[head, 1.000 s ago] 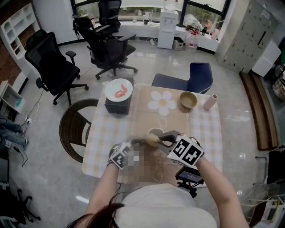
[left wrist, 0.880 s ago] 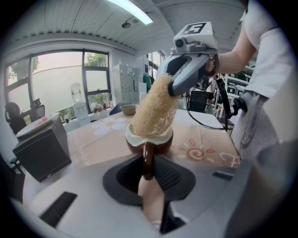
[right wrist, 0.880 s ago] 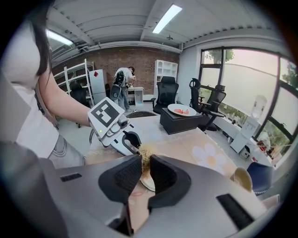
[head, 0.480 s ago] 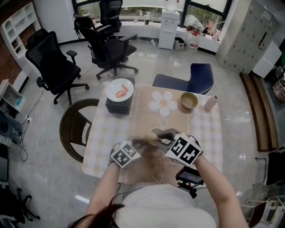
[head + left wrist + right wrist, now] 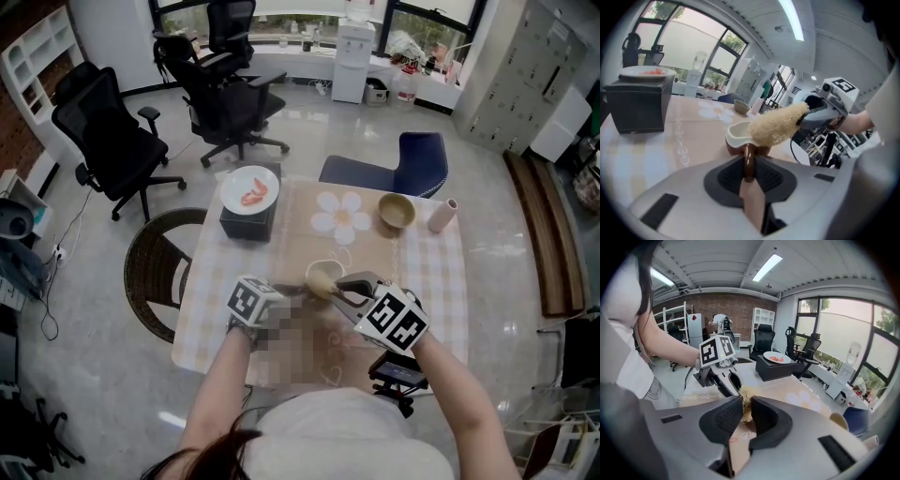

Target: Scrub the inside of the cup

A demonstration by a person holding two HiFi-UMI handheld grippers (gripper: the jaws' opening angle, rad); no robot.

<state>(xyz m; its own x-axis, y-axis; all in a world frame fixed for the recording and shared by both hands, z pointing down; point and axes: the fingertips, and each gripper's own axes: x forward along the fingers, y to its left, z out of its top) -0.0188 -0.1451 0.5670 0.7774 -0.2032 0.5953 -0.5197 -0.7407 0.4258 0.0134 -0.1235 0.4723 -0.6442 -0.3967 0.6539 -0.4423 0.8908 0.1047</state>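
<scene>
Office room, checkered worktop, left tool clenched on the handle of a cup, right tool opposite, pinching a loofah scrubber, tip at cup rim

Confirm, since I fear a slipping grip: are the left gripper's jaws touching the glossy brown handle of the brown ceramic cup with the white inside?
Touching. The left gripper view shows the left gripper clamping the cup's handle, no gap.

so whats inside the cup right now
The end of the loofah pokes into the mouth of the cup. The cup's bottom is hidden behind the loofah and the rim.
</scene>
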